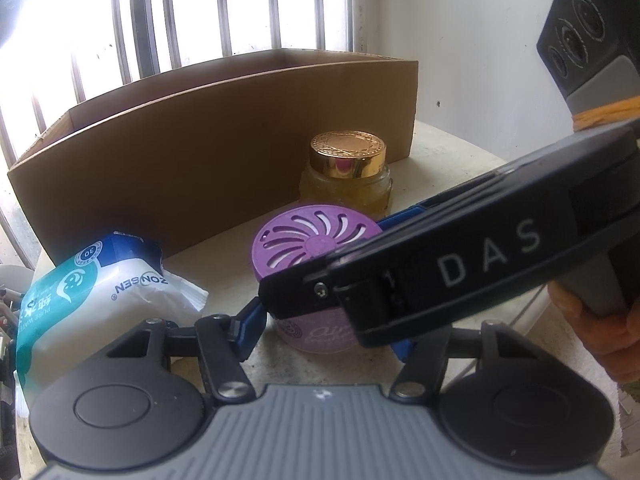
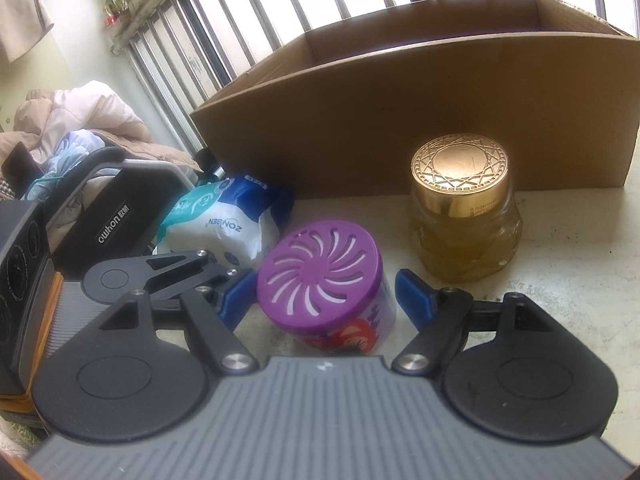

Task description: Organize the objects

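While the purple air freshener can is standing upright on the pale tabletop, we are seeing both grippers crowding in on it. In the right wrist view the right gripper is straddling the can, and its blue fingers are sitting on either side with a sliver of tabletop showing between pad and can, so they are spread open around it and gripping nothing. In the left wrist view the left gripper is reaching toward the same can, but the right gripper's black body (marked DAS) is lying across the middle and hiding the right-hand pad; its fingers are reading as drawn in as far as they go, and we cannot tell from the pictures whether they are pressing on the can.

Just behind the can, a glass jar with a gold patterned lid is standing upright, holding something yellowish. To the can's left a white and blue wet wipes pack is lying on the tabletop, close beside it. Behind all three, an open brown cardboard box is stretching across the tabletop, with the jar standing near its front wall. Beyond the box, window bars are letting in bright daylight, and a person's hand is gripping the right gripper's handle at the edge of the left view.
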{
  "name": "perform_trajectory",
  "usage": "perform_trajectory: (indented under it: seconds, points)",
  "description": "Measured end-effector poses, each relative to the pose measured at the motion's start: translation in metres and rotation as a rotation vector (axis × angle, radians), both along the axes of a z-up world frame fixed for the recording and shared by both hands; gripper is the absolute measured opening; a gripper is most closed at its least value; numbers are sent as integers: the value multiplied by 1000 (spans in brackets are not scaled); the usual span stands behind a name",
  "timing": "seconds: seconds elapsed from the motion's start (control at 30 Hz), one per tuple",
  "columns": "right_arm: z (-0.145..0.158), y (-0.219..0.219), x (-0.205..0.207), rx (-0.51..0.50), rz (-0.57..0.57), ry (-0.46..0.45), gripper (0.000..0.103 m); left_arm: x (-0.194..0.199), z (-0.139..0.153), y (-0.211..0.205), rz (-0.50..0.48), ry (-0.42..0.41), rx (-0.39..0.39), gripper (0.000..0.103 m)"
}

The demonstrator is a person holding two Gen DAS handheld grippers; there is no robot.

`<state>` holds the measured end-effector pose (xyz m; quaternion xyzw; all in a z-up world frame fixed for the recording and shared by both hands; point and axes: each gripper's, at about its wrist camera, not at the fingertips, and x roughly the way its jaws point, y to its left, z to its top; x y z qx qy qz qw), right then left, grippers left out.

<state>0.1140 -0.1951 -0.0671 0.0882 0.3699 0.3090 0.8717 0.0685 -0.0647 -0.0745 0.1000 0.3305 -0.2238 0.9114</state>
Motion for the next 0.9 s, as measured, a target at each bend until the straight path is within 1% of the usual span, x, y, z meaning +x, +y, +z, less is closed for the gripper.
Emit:
perform_trajectory:
  seconds: [0.1, 0.2, 0.27, 0.3, 0.43, 0.5, 0.53, 0.9]
  points:
    - [0, -1, -1, -4, 1, -11, 73, 1, 0, 3, -7, 5, 0, 64]
    - [0, -4, -2, 3, -3, -5, 73, 7, -3, 1, -13, 15, 15, 66]
    - [0, -6, -3, 13, -3, 3, 73, 10, -3, 3, -14, 15, 11, 71]
    - [0, -7, -3, 16, -4, 7, 73, 12, -4, 5, -17, 18, 8, 71]
    - [0, -12, -5, 32, -1, 22, 73, 17, -4, 10, -29, 13, 6, 71]
    - [0, -14, -5, 43, 1, 33, 73, 18, -5, 14, -34, 9, 2, 69]
    - [0, -15, -6, 45, 1, 36, 73, 19, -4, 16, -39, 12, -4, 66]
    - [1, -15, -4, 24, 10, 41, 75, 20, -3, 8, -42, 13, -3, 66]
